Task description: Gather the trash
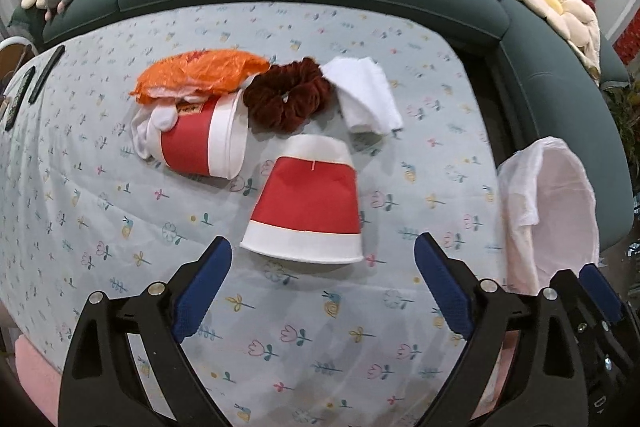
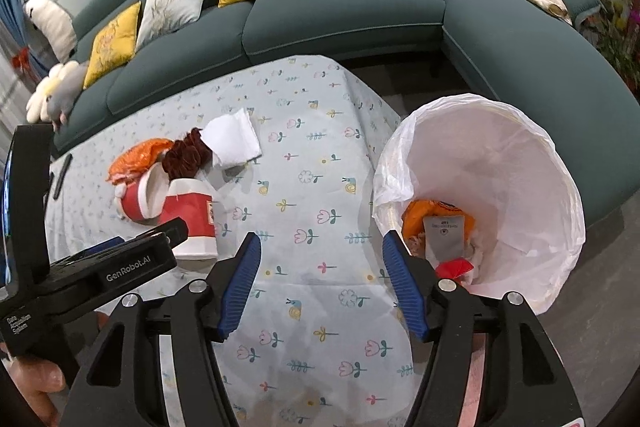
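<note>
The left gripper (image 1: 322,291) has its blue-padded fingers (image 1: 204,291) spread wide and grasping nothing, poised just short of the nearer paper cup (image 1: 306,203), which lies on its side with the white rim toward the gripper. The right gripper (image 2: 320,287) is likewise released and empty, hanging over the table's right edge, with one finger (image 2: 404,291) at the lip of the lined trash bin (image 2: 520,155), which stands just off that edge.

Beyond the near cup, toward the sofa-side edge of the table (image 1: 120,227), the remaining clutter is bunched together: a second paper cup (image 1: 200,139) on its side with something white stuffed at its base, one orange plastic wrapper (image 1: 200,73) lying over it, one dark red scrunchie (image 1: 288,99) beside that, and one white tissue (image 1: 366,95) touching the scrunchie.

By my reading the job is partly done. The bin holds some trash: an orange wrapper (image 2: 416,217), a grey packet (image 2: 446,235), a red scrap (image 2: 452,269) and some white paper. Left on the table are two cups, one wrapper, one tissue, plus the scrunchie, which may not be trash at all. The near cup looks like the next pick.
</note>
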The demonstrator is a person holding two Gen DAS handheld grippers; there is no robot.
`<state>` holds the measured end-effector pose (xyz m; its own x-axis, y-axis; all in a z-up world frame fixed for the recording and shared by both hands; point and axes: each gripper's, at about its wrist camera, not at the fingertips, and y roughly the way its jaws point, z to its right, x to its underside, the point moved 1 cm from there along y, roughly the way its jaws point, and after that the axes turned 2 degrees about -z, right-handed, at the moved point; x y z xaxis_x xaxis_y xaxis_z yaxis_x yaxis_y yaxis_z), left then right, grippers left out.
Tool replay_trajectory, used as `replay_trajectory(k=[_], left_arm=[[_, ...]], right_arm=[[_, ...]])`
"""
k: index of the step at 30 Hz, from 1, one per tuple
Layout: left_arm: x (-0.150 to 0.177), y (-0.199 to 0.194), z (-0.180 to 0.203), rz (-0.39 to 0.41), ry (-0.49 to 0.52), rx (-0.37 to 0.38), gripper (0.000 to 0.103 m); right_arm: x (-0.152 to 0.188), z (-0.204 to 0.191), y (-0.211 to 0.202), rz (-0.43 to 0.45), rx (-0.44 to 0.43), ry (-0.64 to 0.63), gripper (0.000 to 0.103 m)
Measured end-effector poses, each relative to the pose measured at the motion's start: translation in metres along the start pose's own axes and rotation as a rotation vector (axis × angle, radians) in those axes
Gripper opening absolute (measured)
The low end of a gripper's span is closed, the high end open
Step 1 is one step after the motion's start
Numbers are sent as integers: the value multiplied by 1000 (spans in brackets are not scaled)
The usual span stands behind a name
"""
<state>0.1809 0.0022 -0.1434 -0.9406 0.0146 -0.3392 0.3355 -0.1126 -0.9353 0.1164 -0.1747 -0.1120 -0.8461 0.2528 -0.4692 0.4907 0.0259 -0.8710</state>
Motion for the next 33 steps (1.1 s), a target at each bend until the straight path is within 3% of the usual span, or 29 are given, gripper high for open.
replay_trajectory(k=[19,22,24,27,33], left_arm=[[-17,58,-2,-123,11,4,89],[-17,59,-8,-118,9,-9,79],[-16,63,-15,-135,5,-3,63],[-13,73,-30,-187,-52,13,63],[-13,66,-42,-161,-82,45,56]], right_arm=[[-8,-21,45,-82,38,-52,62],[-12,-25,49,-85,32,-55,62],[-17,-29,51,-86,24,-52,62],[-22,-35,54,-85,14,-53,62],[-36,-53,63,-79,1,-82,62]])
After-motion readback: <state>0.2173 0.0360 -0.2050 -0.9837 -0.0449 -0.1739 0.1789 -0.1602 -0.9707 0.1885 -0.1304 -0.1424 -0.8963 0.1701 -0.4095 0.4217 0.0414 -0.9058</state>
